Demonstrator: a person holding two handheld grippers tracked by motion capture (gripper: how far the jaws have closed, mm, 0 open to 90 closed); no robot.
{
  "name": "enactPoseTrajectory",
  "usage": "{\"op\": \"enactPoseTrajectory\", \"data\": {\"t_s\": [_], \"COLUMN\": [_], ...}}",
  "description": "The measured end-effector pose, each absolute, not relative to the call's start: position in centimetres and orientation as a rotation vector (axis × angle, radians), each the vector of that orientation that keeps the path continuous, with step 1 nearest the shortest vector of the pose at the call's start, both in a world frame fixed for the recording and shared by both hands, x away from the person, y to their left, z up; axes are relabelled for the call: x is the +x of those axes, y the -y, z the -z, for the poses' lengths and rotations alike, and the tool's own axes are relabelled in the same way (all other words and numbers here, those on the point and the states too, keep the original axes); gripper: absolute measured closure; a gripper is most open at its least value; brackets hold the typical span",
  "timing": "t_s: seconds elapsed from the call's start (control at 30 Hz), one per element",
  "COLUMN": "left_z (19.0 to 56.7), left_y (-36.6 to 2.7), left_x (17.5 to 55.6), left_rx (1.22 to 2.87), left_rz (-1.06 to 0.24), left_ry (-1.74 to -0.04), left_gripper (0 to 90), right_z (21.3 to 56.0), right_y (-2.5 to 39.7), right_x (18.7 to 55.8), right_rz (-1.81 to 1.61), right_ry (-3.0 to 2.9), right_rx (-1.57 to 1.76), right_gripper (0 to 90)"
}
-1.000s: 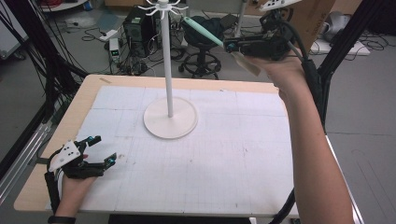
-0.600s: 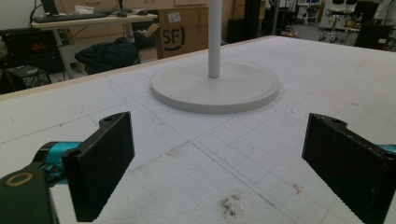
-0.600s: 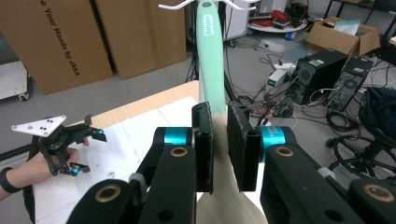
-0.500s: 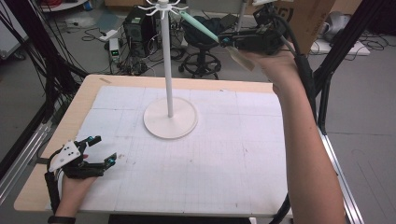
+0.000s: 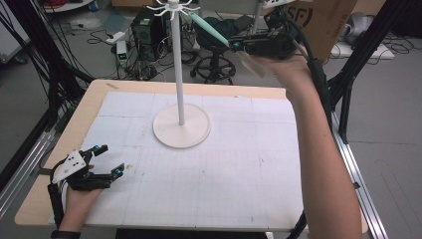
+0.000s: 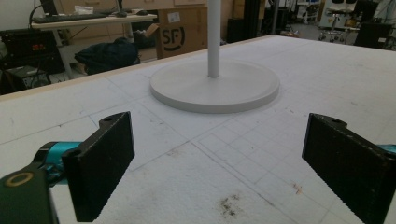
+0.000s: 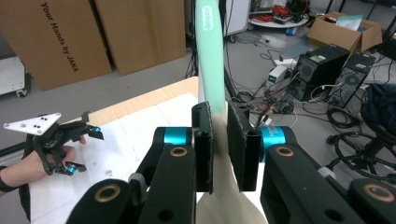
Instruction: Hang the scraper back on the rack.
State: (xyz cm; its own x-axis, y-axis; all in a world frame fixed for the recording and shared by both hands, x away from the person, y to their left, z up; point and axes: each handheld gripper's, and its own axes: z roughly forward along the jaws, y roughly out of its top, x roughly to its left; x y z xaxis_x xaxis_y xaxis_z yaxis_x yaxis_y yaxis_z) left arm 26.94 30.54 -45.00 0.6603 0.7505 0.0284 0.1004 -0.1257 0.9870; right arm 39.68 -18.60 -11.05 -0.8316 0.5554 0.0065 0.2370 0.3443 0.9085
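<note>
A white stand rises from a round base (image 5: 181, 130) on the table's white mat, and its pole (image 5: 178, 74) ends in hooks (image 5: 172, 7) at the top. My right gripper (image 5: 236, 44), held high right of the pole, is shut on a utensil with a mint-green handle (image 5: 209, 30) and a cream blade (image 5: 251, 63). The handle tip points at the hooks and lies close to them. In the right gripper view the handle (image 7: 210, 56) stands up between the jaws of my right gripper (image 7: 219, 116). My left gripper (image 5: 110, 159) rests open on the mat at the near left, empty (image 6: 222, 135), facing the base (image 6: 215, 86).
Beyond the far table edge (image 5: 199, 87) stand an office chair (image 5: 216, 64), computer towers (image 5: 144, 25), cables and cardboard boxes (image 5: 318, 20). Black frame posts (image 5: 30, 40) flank the table. My left gripper (image 7: 86, 153) shows far off in the right gripper view.
My right gripper has carried the utensil slightly left and up, bringing the handle tip nearer the hooks. The left gripper has stayed put.
</note>
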Motion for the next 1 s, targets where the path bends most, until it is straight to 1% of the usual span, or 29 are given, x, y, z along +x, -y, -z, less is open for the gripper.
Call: {"op": "enactPoseTrajectory", "data": {"t_s": [0.33,0.47,0.5,0.53,0.57,0.77,0.9,1.0], "left_z": [45.0,45.0,45.0,45.0,45.0,45.0,45.0,45.0], "left_y": [-30.5,-30.5,-30.5,-30.5,-30.6,-30.6,-30.5,-30.6], "left_x": [26.9,26.9,26.9,26.9,26.9,26.9,26.9,26.9], "left_rx": [1.626,1.624,1.624,1.624,1.625,1.625,1.626,1.625], "left_rz": [-0.646,-0.644,-0.644,-0.644,-0.644,-0.641,-0.644,-0.643], "left_ry": [-0.712,-0.711,-0.711,-0.711,-0.710,-0.712,-0.712,-0.713], "left_gripper": [9.7,9.6,9.7,9.6,9.7,9.7,9.7,9.7], "right_z": [12.1,12.6,12.7,12.9,13.0,15.2,17.9,20.6], "right_y": [17.7,17.4,17.3,17.3,17.4,18.5,20.0,21.4], "right_x": [40.3,40.5,40.5,40.5,40.4,39.7,38.4,37.1], "right_rz": [-1.456,-1.443,-1.443,-1.457,-1.461,-1.470,-1.478,-1.492], "right_ry": [-2.327,-2.343,-2.338,-2.326,-2.330,-2.352,-2.357,-2.355], "right_rx": [0.705,0.696,0.691,0.671,0.664,0.575,0.538,0.524], "right_gripper": [81.2,79.2,76.2,69.7,65.6,44.1,36.0,33.5]}}
